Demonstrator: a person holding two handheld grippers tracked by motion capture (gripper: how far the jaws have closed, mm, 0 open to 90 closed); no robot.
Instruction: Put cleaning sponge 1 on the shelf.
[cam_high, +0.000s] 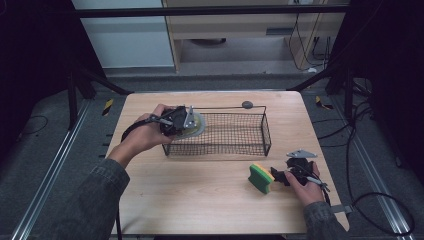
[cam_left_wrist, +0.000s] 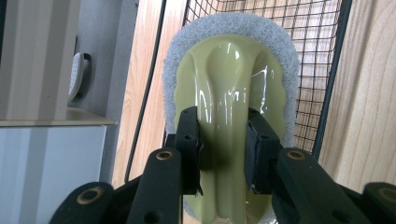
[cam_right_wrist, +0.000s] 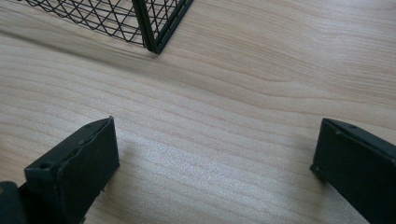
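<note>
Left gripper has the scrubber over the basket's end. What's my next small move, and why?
Probably lower the left gripper into the wire basket before opening. Its jaws are clamped on the handle of the pale green scrubber, which sits at the basket's left end, above the mesh. The right gripper is open beside the sponge.

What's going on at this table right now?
A person works with a tool in each hand. The left tool is clamped on the pale green handle of a scrubber with a white pad, holding it at the left end of the black wire basket. The right tool rests open on the table, beside a green and yellow sponge.
</note>
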